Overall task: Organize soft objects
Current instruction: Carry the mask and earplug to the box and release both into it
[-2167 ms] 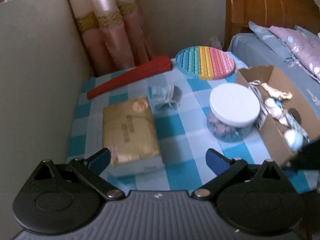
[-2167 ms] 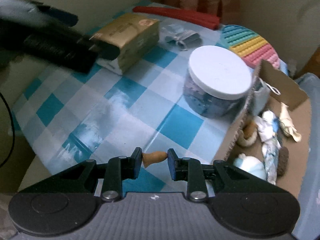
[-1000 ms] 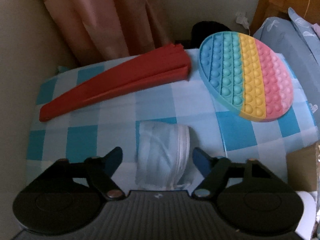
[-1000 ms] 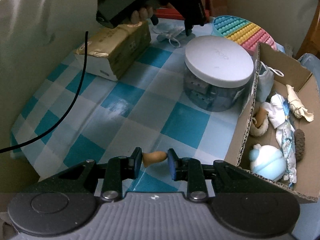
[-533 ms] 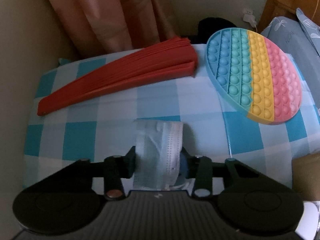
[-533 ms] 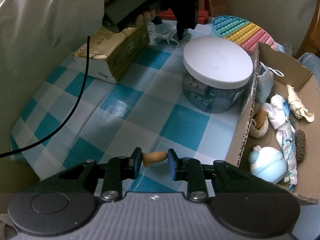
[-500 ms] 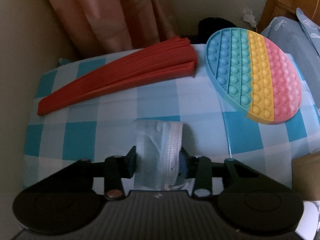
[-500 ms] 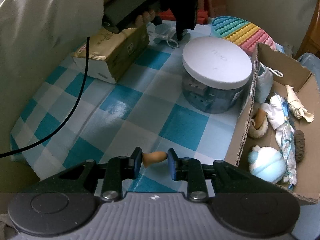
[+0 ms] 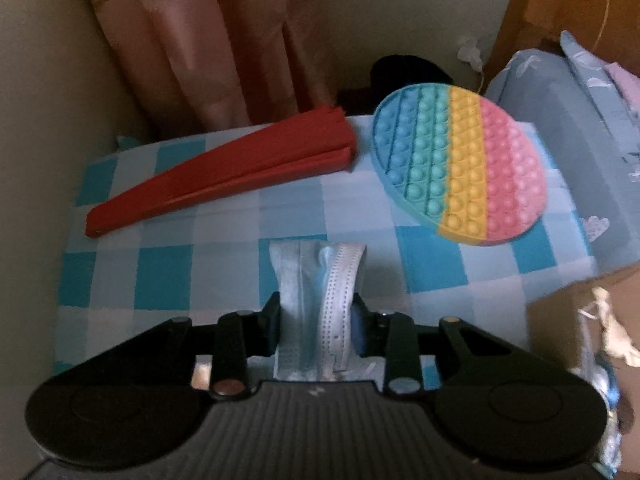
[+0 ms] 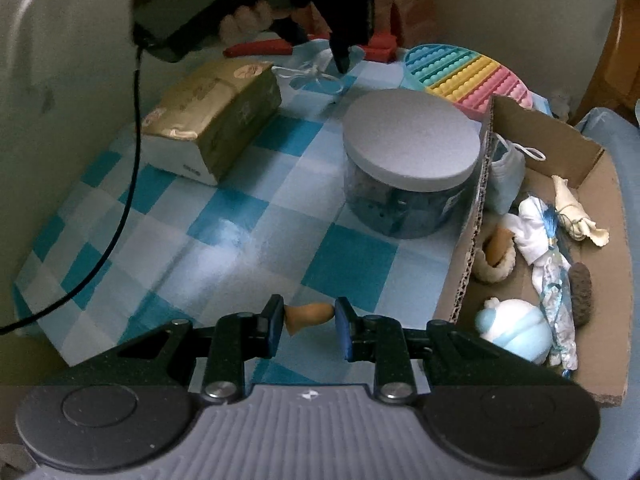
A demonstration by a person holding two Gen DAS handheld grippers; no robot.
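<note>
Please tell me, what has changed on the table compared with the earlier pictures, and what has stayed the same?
The left gripper came in over the face mask, and its jaws have just been closing; they now pinch it. The right gripper stayed put, shut on the small tan piece. The jar, tissue pack and cardboard box did not move.

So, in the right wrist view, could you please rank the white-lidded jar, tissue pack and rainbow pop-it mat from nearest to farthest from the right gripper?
From the right gripper:
1. White-lidded jar, ahead, slightly right.
2. Tissue pack, farther back on the left.
3. Rainbow pop-it mat, behind the jar at the far right.
</note>
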